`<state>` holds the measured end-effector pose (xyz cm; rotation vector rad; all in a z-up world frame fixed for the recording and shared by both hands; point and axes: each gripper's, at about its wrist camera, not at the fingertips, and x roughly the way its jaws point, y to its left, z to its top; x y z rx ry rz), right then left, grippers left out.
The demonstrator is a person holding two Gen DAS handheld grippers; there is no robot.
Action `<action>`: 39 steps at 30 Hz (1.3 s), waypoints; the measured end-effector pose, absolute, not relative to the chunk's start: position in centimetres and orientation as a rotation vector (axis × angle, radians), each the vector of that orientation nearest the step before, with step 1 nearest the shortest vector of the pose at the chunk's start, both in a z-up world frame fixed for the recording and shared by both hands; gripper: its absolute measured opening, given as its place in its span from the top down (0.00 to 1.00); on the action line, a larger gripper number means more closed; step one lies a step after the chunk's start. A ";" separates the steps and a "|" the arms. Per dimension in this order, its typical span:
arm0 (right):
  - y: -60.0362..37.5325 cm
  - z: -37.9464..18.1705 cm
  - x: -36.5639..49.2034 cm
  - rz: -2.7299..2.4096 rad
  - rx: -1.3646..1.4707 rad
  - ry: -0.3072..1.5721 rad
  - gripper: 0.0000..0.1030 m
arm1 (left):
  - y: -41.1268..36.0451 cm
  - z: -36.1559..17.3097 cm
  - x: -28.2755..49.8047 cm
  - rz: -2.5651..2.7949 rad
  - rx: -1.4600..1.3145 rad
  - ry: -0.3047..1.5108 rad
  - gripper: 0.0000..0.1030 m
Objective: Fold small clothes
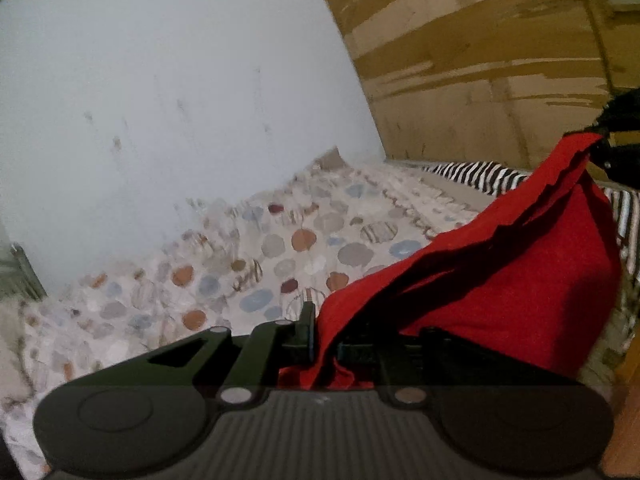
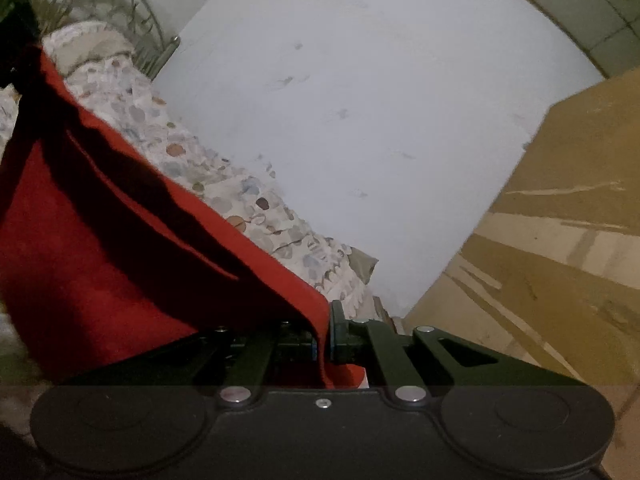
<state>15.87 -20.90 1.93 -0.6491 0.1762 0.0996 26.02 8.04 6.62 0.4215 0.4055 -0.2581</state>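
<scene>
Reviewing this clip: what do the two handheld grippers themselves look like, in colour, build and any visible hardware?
Both look alike. The left gripper and right gripper are matte black, with flat linkage bars pinned by silver round rivets, a ribbed central body and a round disc housing on each side. The right one shows a small silver screw at centre. No cables, sleeves or markings show.

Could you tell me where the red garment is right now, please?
The red garment hangs above the dotted bedsheet, stretched between the left gripper and the right gripper, both clamped on it.
</scene>
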 end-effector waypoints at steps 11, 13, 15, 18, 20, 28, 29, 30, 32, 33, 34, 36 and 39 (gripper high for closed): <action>-21.3 -3.9 35.0 0.205 -0.534 0.483 0.94 | 10.4 -1.2 42.7 -0.279 0.299 0.696 0.77; -21.2 -5.5 36.8 0.214 -0.508 0.532 0.94 | 10.8 -2.4 44.1 -0.275 0.299 0.726 0.73; -21.4 -6.8 38.3 0.223 -0.475 0.573 0.91 | 11.4 -2.8 44.5 -0.276 0.295 0.746 0.63; -21.3 -8.3 38.9 0.232 -0.449 0.605 0.90 | 13.1 -2.7 44.8 -0.261 0.305 0.746 0.53; -21.4 -9.1 38.8 0.233 -0.458 0.606 0.90 | 14.4 -2.3 44.9 -0.201 0.365 0.728 0.53; -22.4 -9.1 38.9 0.203 -0.406 0.594 0.63 | 19.4 0.0 43.3 -0.112 0.150 0.679 0.17; -22.9 -8.8 38.8 0.199 -0.381 0.592 0.57 | 19.5 -0.1 42.3 -0.136 0.111 0.660 0.14; -23.3 -8.6 38.7 0.197 -0.357 0.590 0.47 | 19.5 -0.3 41.7 -0.158 0.087 0.649 0.13; -24.4 -8.0 38.1 0.189 -0.304 0.582 0.24 | 19.2 -0.9 40.3 -0.214 0.032 0.641 0.09; -25.1 -7.7 37.5 0.188 -0.275 0.571 0.13 | 19.0 -1.3 39.7 -0.244 0.006 0.639 0.06; -25.6 -7.4 37.0 0.191 -0.255 0.562 0.10 | 18.7 -1.8 39.1 -0.275 -0.022 0.639 0.06; -26.5 -7.1 35.7 0.205 -0.221 0.547 0.04 | 17.9 -2.9 38.2 -0.331 -0.067 0.650 0.06; -27.1 -7.2 34.0 0.198 -0.203 0.539 0.01 | 16.8 -4.3 37.4 -0.363 -0.107 0.666 0.18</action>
